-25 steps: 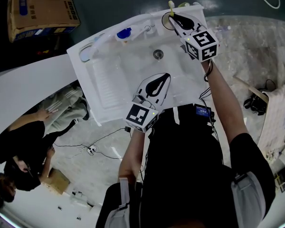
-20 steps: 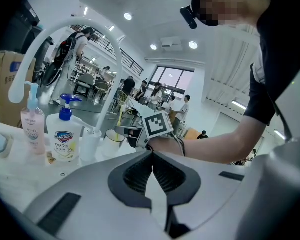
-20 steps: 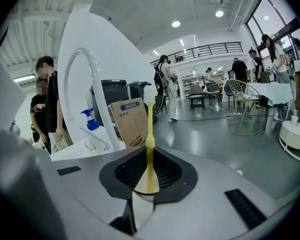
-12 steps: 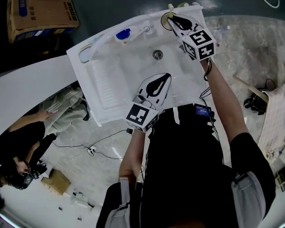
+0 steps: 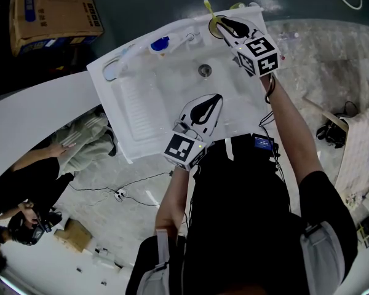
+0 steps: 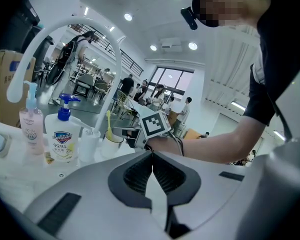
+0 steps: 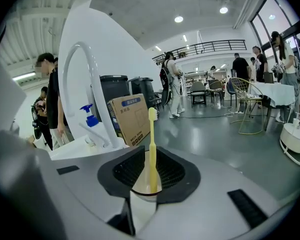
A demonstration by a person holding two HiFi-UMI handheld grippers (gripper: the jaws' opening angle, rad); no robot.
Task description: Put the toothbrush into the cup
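Jaws apart on right gripper (image 7: 147,176), toothbrush (image 7: 152,144) upright in cup (image 7: 141,206) half-hidden behind them; together on left gripper (image 6: 151,160).

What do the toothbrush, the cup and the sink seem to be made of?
Toothbrush: probably plastic. It is smooth, pale yellow, and looks moulded in one piece.
Cup: plastic or ceramic, I cannot tell which. The wall is plain off-white with a darker rim.
Sink: glossy white, either ceramic or moulded plastic. It shows soft highlights and a ribbed drainboard.
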